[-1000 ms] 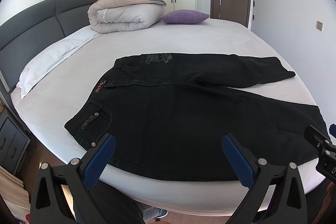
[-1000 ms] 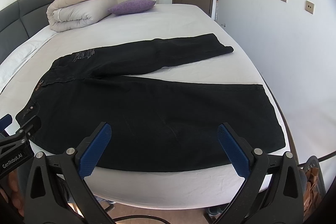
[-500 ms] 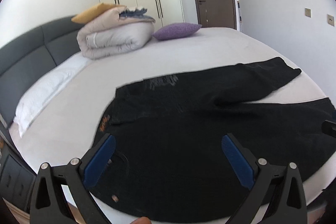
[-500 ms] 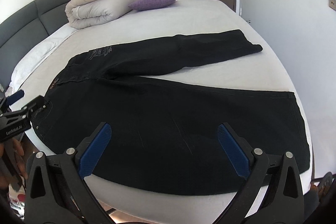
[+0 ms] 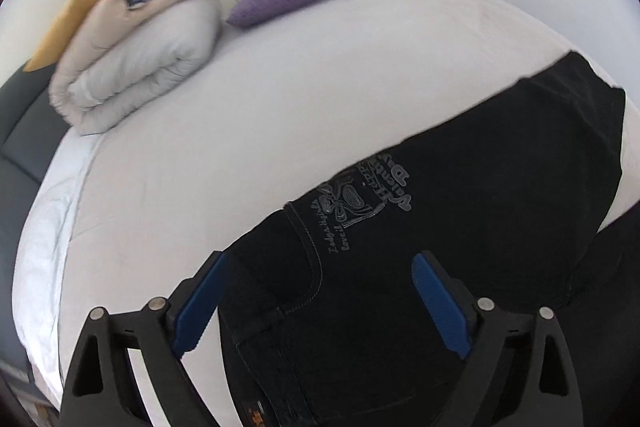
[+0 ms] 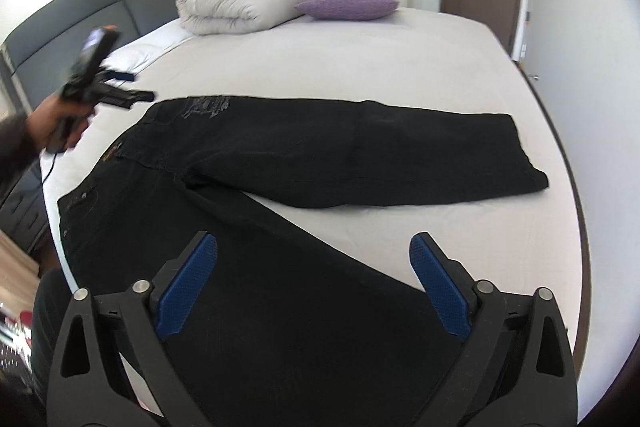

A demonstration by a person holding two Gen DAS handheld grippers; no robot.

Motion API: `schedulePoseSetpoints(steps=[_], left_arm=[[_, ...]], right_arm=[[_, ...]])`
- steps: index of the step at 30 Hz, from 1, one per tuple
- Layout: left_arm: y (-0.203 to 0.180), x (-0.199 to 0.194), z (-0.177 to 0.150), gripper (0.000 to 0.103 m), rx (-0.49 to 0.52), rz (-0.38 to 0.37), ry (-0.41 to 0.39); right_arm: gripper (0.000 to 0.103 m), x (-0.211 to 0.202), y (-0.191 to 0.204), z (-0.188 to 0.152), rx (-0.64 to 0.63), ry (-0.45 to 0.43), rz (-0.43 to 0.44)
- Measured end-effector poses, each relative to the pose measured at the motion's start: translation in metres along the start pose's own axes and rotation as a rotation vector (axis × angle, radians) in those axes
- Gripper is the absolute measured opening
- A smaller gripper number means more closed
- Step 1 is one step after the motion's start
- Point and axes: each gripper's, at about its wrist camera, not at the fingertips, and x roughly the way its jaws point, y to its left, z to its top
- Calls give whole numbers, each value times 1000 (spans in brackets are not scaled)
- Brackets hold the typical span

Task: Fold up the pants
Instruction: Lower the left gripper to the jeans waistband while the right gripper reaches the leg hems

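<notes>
Black pants (image 6: 304, 163) lie flat on the white bed (image 6: 360, 59), waistband to the left, legs spread apart to the right. My left gripper (image 5: 320, 291) is open, low over the far waistband corner near the grey printed pocket (image 5: 360, 203); it also shows in the right wrist view (image 6: 120, 87), above the bed at the waist end. My right gripper (image 6: 312, 279) is open and empty, hovering over the near leg.
A rolled duvet (image 6: 240, 3) with folded clothes and a yellow pillow sits at the head of the bed, a purple cushion (image 6: 348, 5) beside it. A grey headboard (image 6: 80, 15) is at left; wardrobes and a brown door stand behind.
My left gripper has moved forward and down from the near bed edge to the far waistband corner. My right gripper has advanced over the near leg. Both stayed open.
</notes>
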Motion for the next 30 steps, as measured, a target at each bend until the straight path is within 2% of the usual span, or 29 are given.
schedulePoseSetpoints(steps=[3,5,8,11,13,16,17,20,21,22,26,30], left_arm=[[7,42,21,91,141,-23,75],[21,61,27,91,135,-56,119],[38,93,39,90,100,-149,192],[42,116,47,90,144,-175,249],[47,128,46,89,133,-206,284],[48,147,36,78,114,-284,338],[50,149,33,77,96,-307,331],[54,147,29,59,71,-345,317],[53,143,27,42,68,-355,306],[51,138,25,11,70,-346,289],[49,118,14,10,95,-265,229],[39,76,-9,9,102,-180,94]], right_arm=[[88,14,-17,9,-17,39,71],[80,25,-27,11,-8,59,119],[72,43,-34,9,7,85,179],[71,61,-40,6,25,106,221],[71,72,-38,2,26,120,245],[71,85,-33,1,20,137,260],[71,91,-33,-2,19,143,262],[71,97,-33,-1,9,143,268],[71,98,-33,-1,5,141,269],[71,101,-33,4,-4,138,267],[71,106,-20,24,-25,112,267],[71,108,1,56,-67,74,278]])
